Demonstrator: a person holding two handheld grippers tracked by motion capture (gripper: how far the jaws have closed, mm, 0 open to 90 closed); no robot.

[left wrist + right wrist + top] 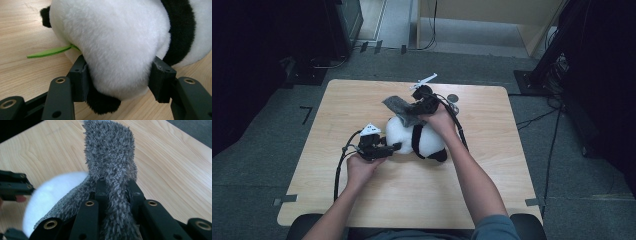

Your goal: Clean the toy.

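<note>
A: Where's my soft black-and-white plush panda [414, 137]?

B: Table centre, left gripper [120, 75] half-closed, squeezing it. Right gripper [117, 188], at its twelve o'clock, pinches the shaggy grey cloth [110, 152] (nearly shut).

A: Risk?

B: My tugging could slip the fabric free.

No readable text, no labels, no brand marks, no numbers, no signs on anything in the three views
</note>
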